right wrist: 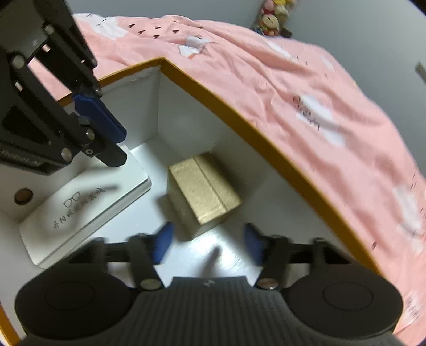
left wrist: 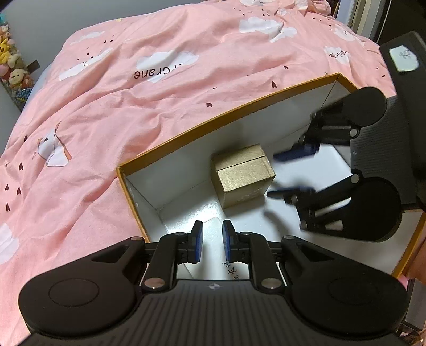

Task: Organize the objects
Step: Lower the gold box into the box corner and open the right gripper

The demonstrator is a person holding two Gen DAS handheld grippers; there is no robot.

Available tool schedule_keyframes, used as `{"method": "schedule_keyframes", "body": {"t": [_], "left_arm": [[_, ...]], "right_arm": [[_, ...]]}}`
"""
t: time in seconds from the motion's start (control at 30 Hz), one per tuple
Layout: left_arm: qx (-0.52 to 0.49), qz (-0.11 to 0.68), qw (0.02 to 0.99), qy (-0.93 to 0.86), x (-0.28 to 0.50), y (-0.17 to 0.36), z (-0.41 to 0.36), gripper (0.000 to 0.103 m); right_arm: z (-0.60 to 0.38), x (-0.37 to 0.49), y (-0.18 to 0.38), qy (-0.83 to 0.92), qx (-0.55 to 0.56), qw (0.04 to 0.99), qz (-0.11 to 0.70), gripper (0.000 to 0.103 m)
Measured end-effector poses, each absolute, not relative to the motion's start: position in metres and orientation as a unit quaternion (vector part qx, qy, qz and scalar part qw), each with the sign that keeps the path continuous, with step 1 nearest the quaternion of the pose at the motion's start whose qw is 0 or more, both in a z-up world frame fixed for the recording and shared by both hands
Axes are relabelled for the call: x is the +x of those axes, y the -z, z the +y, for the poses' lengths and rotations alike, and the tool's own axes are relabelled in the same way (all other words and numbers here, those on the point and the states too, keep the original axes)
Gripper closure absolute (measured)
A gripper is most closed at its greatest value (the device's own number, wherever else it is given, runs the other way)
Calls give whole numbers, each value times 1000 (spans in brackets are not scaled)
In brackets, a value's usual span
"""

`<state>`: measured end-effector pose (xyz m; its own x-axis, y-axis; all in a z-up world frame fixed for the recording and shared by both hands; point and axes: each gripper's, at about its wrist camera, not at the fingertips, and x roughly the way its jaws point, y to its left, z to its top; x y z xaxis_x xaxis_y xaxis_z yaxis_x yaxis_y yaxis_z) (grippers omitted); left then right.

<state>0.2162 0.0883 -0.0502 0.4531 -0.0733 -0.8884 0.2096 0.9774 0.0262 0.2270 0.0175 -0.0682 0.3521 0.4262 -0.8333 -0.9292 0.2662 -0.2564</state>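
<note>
A big box with an orange rim [left wrist: 226, 117] [right wrist: 239, 111] and white inside lies open on the bed. In it rests a small gold box [left wrist: 243, 175] [right wrist: 205, 191] with a lid seam, close to the far wall. My right gripper [right wrist: 207, 241] [left wrist: 290, 171] is open just short of the gold box, which lies beyond its blue fingertips, not between them. A flat white case [right wrist: 80, 202] printed with a glasses drawing lies by the left wall. My left gripper [left wrist: 213, 238] [right wrist: 117, 149] hovers over the case's far corner, its pads nearly together with nothing seen between them.
A pink quilt [left wrist: 133, 106] with cloud prints covers the bed all around the box. Plush toys [left wrist: 10, 66] [right wrist: 274, 16] hang against the grey wall beyond the bed. A small brown round spot [right wrist: 23, 196] marks the box's left wall.
</note>
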Motion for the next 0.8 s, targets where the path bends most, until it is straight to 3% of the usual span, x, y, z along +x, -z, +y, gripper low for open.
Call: {"method": "schedule_keyframes", "body": {"t": [0.03, 0.13, 0.53, 0.8], "left_arm": [[67, 516, 850, 84, 217, 51, 88, 84], [68, 516, 850, 84, 217, 51, 87, 84], [55, 513, 852, 85, 216, 45, 95, 84], [53, 512, 853, 82, 216, 44, 97, 84]], "right_arm": [[17, 228, 71, -465, -380, 728, 330, 74], [18, 228, 73, -474, -370, 731, 324, 89], [50, 221, 75, -541, -339, 708, 302, 102], [62, 219, 77, -559, -321, 700, 307, 103]]}}
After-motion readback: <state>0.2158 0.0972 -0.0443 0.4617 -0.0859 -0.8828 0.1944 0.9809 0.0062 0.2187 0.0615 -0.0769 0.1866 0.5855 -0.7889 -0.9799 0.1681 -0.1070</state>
